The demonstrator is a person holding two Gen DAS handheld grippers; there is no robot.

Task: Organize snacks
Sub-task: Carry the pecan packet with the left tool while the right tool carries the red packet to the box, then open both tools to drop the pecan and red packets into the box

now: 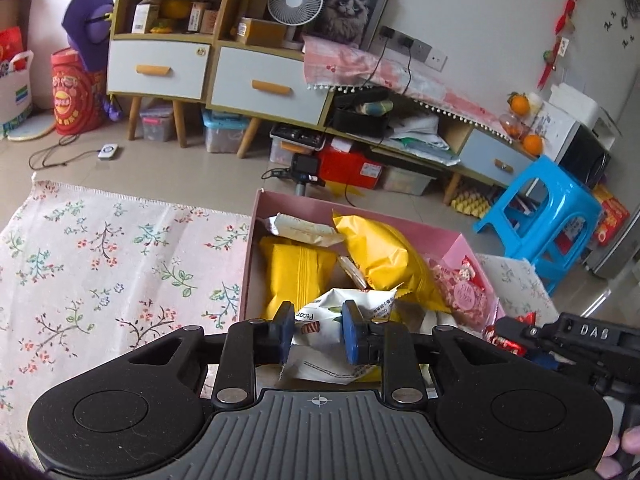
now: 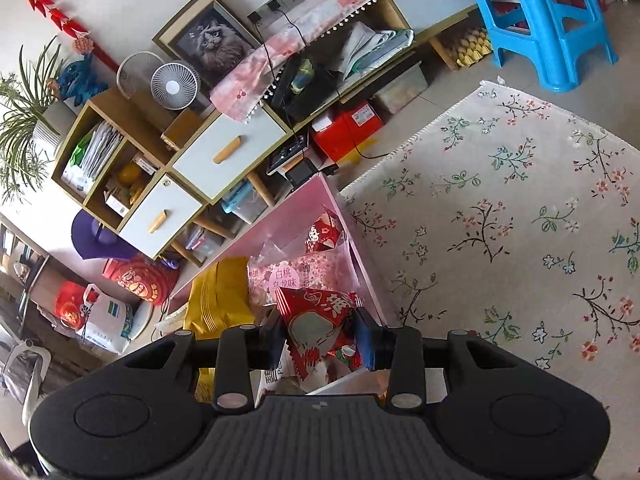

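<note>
Over a pink box (image 1: 256, 248) of snacks on a floral-print cloth (image 1: 120, 264), two hand-held grippers work side by side; the left gripper (image 1: 318, 334) has its blue pads pressed in on a white snack packet (image 1: 324, 344) printed with small dark lettering, the jaws drawn narrow around the crumpled wrapper at the near edge of the box; the right gripper (image 2: 322, 338) is clamped on a red-and-white snack pouch (image 2: 316, 320) with a serrated edge, held just above the box's near right corner, and its black body also shows at the right edge of the left wrist view (image 1: 576, 340); inside the box lie a flat yellow packet (image 1: 296, 276) at the left, a puffed yellow bag (image 1: 380, 256) behind it, a white wrapped bar (image 1: 304, 230) toward the far wall, and a pink speckled pouch (image 1: 464, 292) at the right; seen from the right wrist, a second small red pouch (image 2: 324, 234) rests against the far corner of the box; beyond the cloth, on the tiled floor, stand a wooden cabinet with pale drawers (image 1: 160, 68), a white desk fan (image 1: 295, 2), a framed cat picture (image 1: 352, 8) and a blue plastic stool (image 1: 548, 208); part of a person's fingers (image 1: 624, 448) is visible at the lower right corner.
</note>
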